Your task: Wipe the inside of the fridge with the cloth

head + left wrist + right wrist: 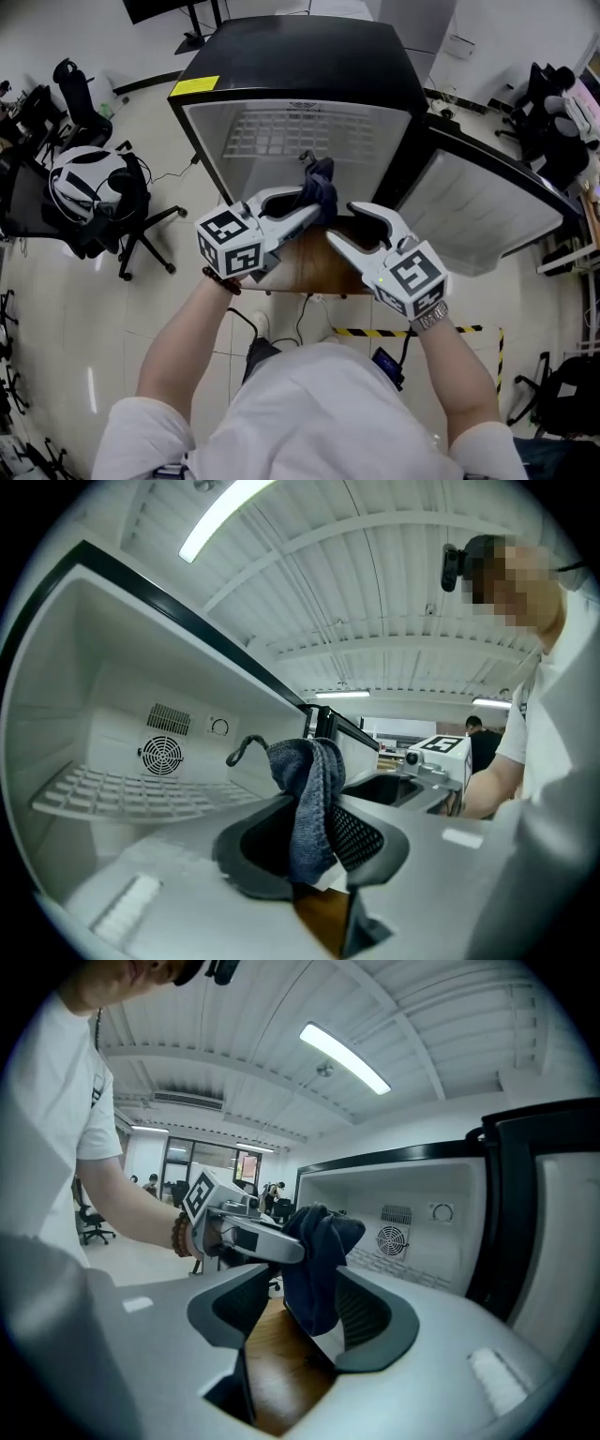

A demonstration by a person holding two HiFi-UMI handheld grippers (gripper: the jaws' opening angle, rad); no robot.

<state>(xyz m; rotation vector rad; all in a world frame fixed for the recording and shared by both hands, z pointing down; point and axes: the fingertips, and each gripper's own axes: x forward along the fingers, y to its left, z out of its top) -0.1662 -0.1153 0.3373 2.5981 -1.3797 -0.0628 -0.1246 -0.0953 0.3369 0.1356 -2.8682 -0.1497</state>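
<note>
Left gripper [314, 211]: jaws partway closed, clamped on the dark blue cloth [319, 183], which bunches above the jaws and hangs below them. Cloth sits at the open front of the mini fridge [281, 75], not yet inside, over the wooden bench [319, 267]. Right gripper [345, 225]: jaws spread wide, pads off the cloth, whose hanging end lies between them. Fridge door [487, 206] swung open to the right; wire shelf [291, 131] inside.
</note>
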